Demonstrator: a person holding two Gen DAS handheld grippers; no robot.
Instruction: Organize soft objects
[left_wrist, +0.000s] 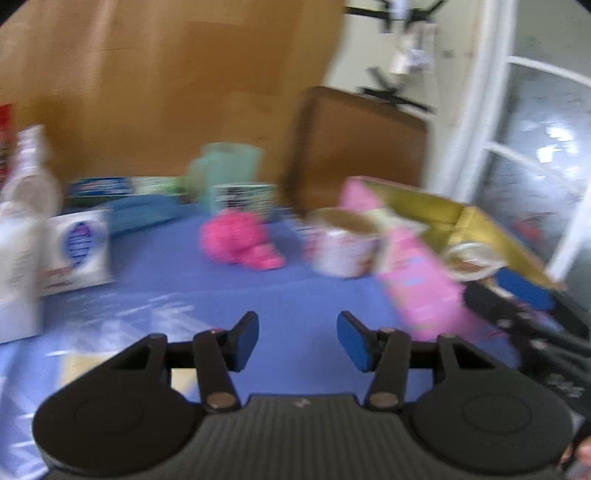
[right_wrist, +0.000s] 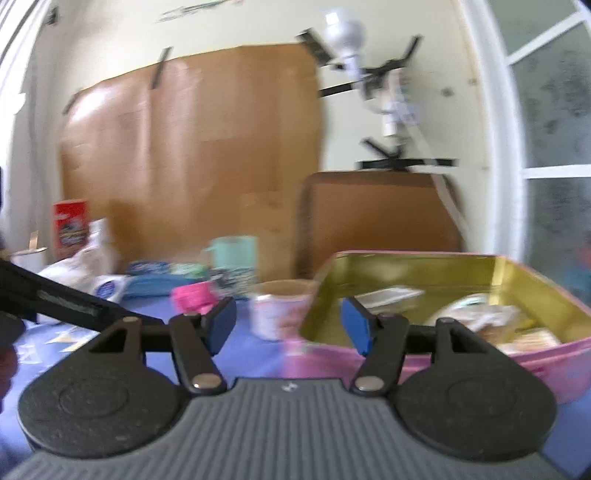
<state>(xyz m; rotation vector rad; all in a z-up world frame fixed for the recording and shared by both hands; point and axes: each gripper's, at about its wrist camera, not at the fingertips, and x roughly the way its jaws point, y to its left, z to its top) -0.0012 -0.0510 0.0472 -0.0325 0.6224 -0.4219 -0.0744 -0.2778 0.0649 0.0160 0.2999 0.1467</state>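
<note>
A fuzzy pink soft toy (left_wrist: 238, 243) lies on the blue table cover, ahead of my left gripper (left_wrist: 297, 339), which is open and empty above the cover. The toy also shows in the right wrist view (right_wrist: 192, 297), far left of centre. A pink tin box with a gold inside (left_wrist: 424, 258) stands to the right; it holds several wrapped items (right_wrist: 480, 321). My right gripper (right_wrist: 288, 325) is open and empty, hovering at the box's near left corner (right_wrist: 317, 354). Both views are blurred.
A patterned paper cup (left_wrist: 343, 243) stands between toy and box. White bottles (left_wrist: 22, 229), a white packet (left_wrist: 79, 251), a blue cloth (left_wrist: 144, 212) and a mint mug (left_wrist: 229, 166) crowd the left and back. Brown cardboard (left_wrist: 166, 92) lines the wall.
</note>
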